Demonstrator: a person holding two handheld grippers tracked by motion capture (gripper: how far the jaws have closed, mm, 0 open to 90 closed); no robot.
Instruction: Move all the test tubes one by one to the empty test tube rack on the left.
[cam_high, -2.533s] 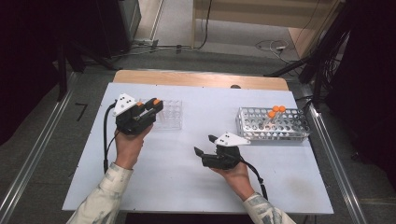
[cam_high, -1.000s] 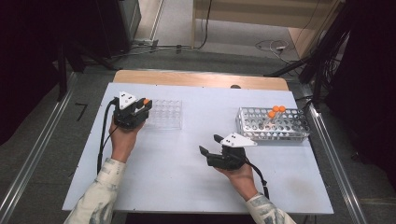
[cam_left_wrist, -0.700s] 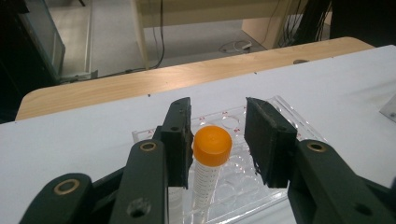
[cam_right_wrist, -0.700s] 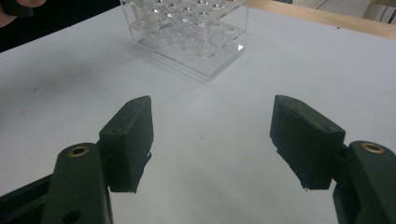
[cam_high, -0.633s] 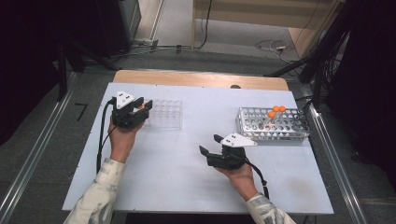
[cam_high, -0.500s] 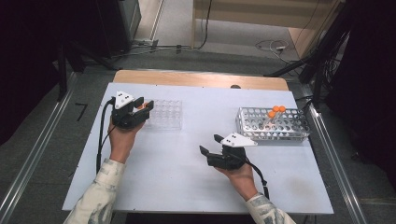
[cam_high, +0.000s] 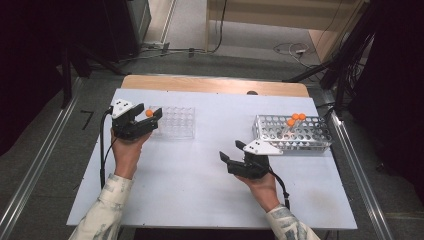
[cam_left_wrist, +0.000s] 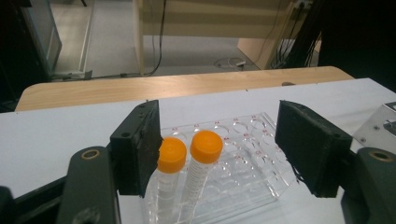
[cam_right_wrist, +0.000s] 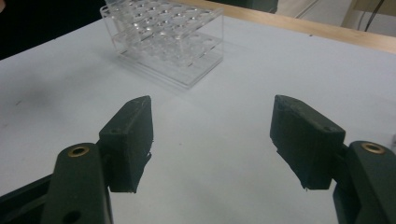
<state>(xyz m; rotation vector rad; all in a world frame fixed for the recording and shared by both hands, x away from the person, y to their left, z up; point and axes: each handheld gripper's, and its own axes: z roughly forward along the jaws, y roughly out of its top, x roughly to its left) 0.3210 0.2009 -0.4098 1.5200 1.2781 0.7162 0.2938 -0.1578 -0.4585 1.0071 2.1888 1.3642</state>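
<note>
Jaws of the left tool have just been opening and stand apart around two orange-capped tubes upright in the clear rack at its 12 o'clock. The right tool, jaws apart and empty, hovers over the surface, the metal rack at its 2 o'clock.

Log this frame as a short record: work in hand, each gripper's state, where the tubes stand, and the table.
work: moving orange-capped tubes from the metal rack into the clear rack
left gripper: jaws just opened, two orange-capped tubes between them in the clear rack, right jaw well clear
right gripper: open, nothing between the jaws, over the table
remaining tubes: in the metal rack
table: white top
</note>
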